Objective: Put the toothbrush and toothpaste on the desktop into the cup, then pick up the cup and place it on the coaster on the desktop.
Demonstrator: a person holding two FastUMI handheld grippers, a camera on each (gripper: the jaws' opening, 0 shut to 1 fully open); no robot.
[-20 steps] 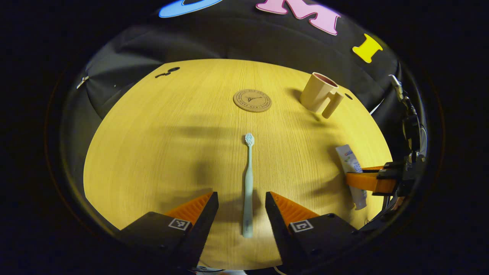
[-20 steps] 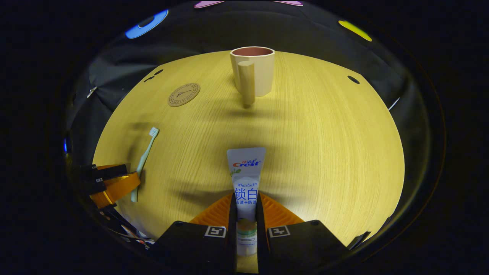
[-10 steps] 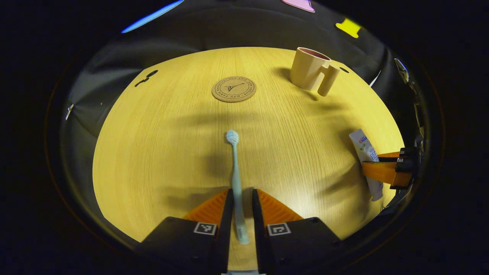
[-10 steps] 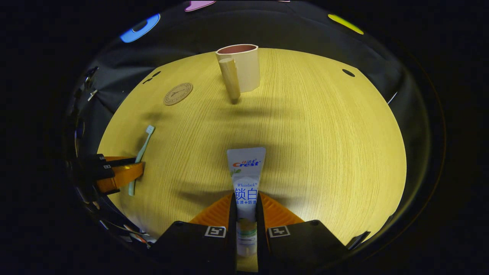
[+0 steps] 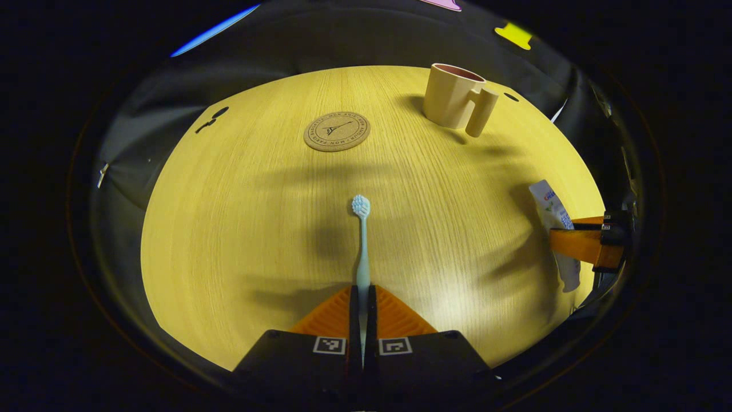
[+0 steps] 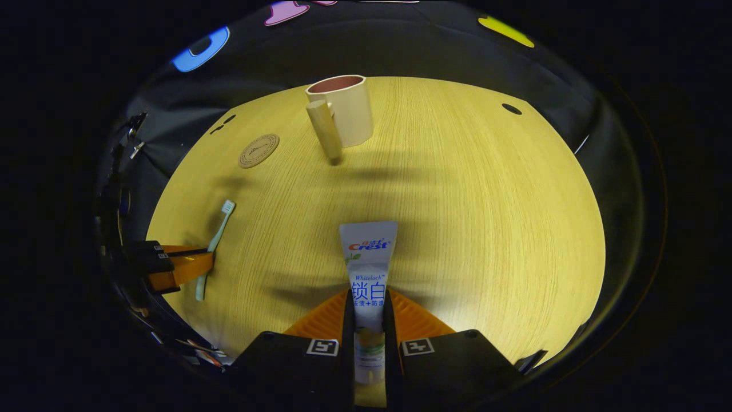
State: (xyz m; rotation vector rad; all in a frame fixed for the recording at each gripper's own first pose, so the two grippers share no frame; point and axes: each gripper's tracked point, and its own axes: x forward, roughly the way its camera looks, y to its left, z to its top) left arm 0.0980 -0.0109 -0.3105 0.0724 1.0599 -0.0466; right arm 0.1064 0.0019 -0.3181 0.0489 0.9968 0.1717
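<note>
On desktop (image 5: 240,229): 1 cup (image 5: 452,96), 1 coaster (image 5: 336,131).

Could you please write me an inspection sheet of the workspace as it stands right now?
Surface: wooden desktop, pale grain, with small dark holes near its far edge.
Toothbrush: handle clamped in the left gripper, bristle head pointing away towards the coaster.
Toothpaste: tube clamped in the right gripper, flat end forward.
Cup: upright, nothing seen inside, handle facing the right gripper.
Coaster: bare, apart from the cup.
Clutter: nothing seen.
Cables: nothing clear; some dark gear at the desktop's edge, too dim to tell.
Surroundings: black cloth wall behind the desktop.
</note>
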